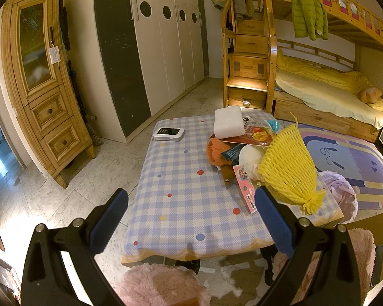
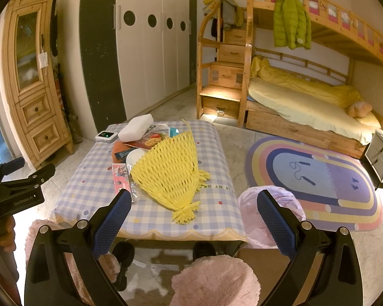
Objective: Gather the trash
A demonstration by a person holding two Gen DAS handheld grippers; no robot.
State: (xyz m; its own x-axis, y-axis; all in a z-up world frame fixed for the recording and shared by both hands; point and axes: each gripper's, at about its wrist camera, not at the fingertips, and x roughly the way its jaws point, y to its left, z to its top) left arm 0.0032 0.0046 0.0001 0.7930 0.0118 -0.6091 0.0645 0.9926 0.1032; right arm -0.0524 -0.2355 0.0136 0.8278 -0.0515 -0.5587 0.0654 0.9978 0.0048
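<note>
A pile of trash lies on the checked table point(image 1: 181, 178) point(image 2: 217, 158): a yellow foam net point(image 1: 288, 170) point(image 2: 168, 170), a white foam block point(image 1: 228, 122) point(image 2: 135, 127), a mango snack wrapper point(image 1: 252, 136) point(image 2: 146, 141), an orange crumpled piece point(image 1: 215, 151), a white plate point(image 1: 250, 156) and a pink card point(image 1: 245, 188) point(image 2: 120, 177). A pale purple trash bag point(image 1: 342, 193) point(image 2: 258, 211) stands on the floor at the table's right side. My left gripper point(image 1: 191, 219) hangs open above the table's near edge. My right gripper point(image 2: 194, 219) is open too, held over the near right corner, empty.
A small white device point(image 1: 169, 134) point(image 2: 105, 136) sits at the table's far left corner. Pink fluffy stools point(image 1: 163, 285) point(image 2: 214, 280) stand under the near edge. A rainbow rug point(image 2: 316, 178), a bunk bed point(image 2: 306, 107) and wardrobes point(image 1: 150, 40) surround the table. The other handheld gripper point(image 2: 12, 191) shows at the left.
</note>
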